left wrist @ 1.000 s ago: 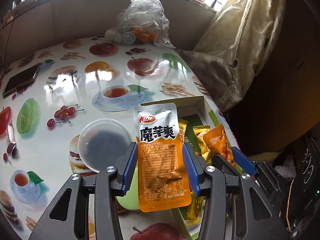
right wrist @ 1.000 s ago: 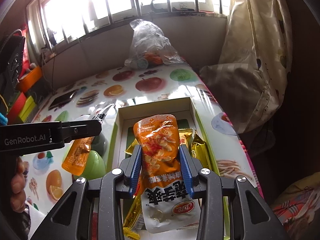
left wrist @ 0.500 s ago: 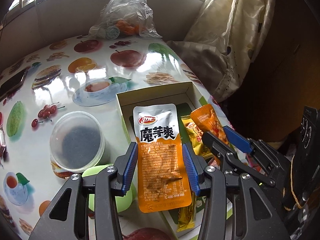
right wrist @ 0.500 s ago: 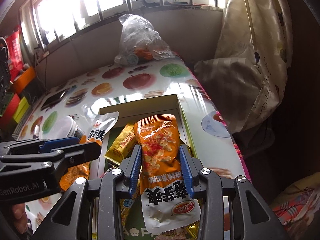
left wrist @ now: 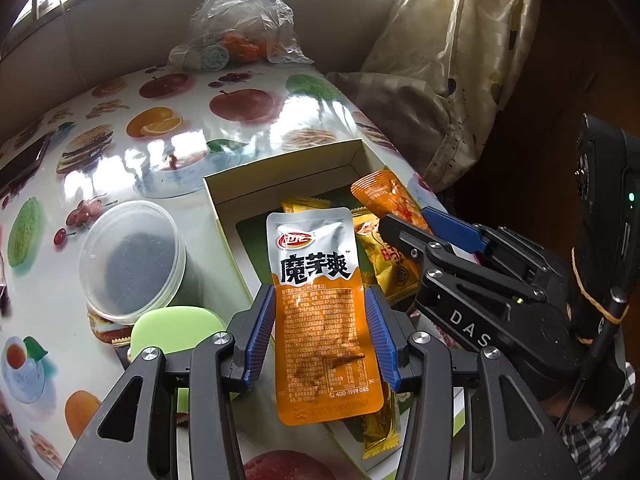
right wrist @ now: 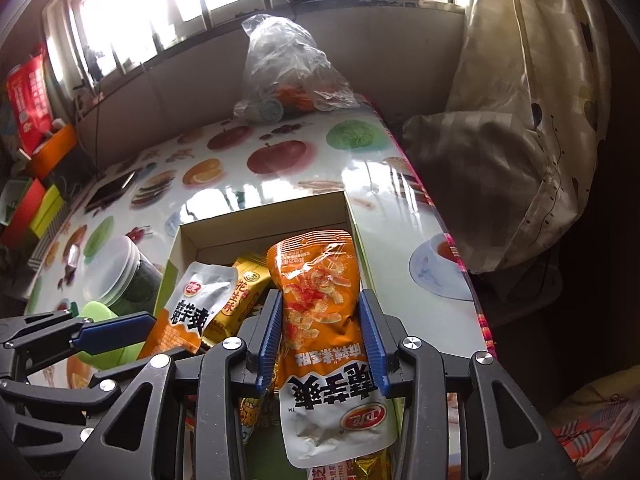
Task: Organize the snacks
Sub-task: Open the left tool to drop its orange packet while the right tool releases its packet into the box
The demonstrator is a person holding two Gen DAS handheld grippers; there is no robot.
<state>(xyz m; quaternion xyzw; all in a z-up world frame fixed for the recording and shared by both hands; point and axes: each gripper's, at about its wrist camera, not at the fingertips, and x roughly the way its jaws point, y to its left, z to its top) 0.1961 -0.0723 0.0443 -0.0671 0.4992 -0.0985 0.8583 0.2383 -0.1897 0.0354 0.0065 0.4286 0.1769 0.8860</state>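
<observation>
Both grippers hover over the open box [left wrist: 280, 168]; left gripper [left wrist: 320, 334] and right gripper [right wrist: 320, 336] each clamp 1 konjac pouch [left wrist: 326, 320] [right wrist: 320, 320]. Releasing together risks pouches colliding or sliding over the box's edge.

Left tongs [left wrist: 320, 332] and packet [left wrist: 320, 300] shifted from beside the box [left wrist: 280, 168] to over it, right tongs [right wrist: 320, 332] and packet [right wrist: 320, 320] drawn closer alongside, both lower
</observation>
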